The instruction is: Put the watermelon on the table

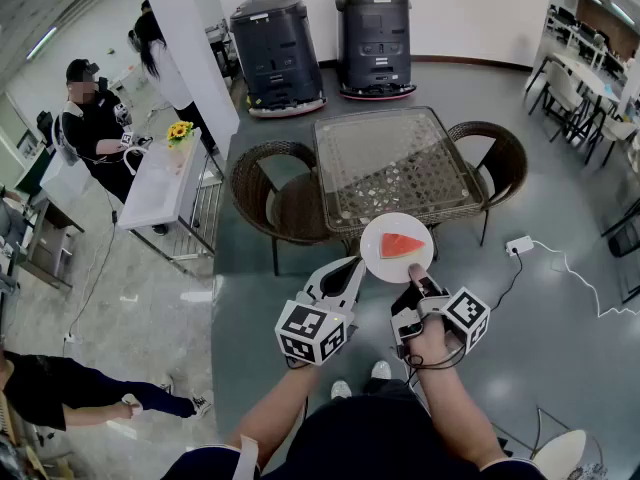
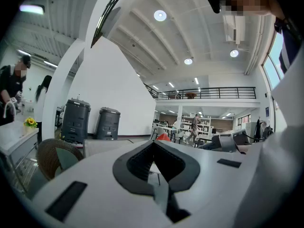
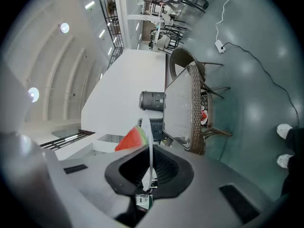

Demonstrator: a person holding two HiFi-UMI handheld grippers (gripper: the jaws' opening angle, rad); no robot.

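A red watermelon slice [image 1: 402, 245] lies on a small white plate [image 1: 384, 266], held in the air just before the near edge of the glass-topped wicker table [image 1: 400, 163]. My right gripper [image 1: 415, 271] is shut on the plate's near rim. In the right gripper view the plate [image 3: 148, 137] runs edge-on between the jaws, with the watermelon slice [image 3: 130, 139] on its left face and the table [image 3: 178, 108] beyond. My left gripper [image 1: 355, 264] is shut and holds nothing, its tip beside the plate's left rim. The left gripper view shows the slice [image 2: 164, 137] just past its closed jaws.
Two wicker chairs [image 1: 275, 193] [image 1: 495, 153] flank the table. Two dark grey machines [image 1: 275, 48] [image 1: 372, 38] stand against the far wall. At left are a white pillar, a white counter [image 1: 160, 178] with yellow flowers, and people. A power strip [image 1: 518, 245] with cable lies on the floor.
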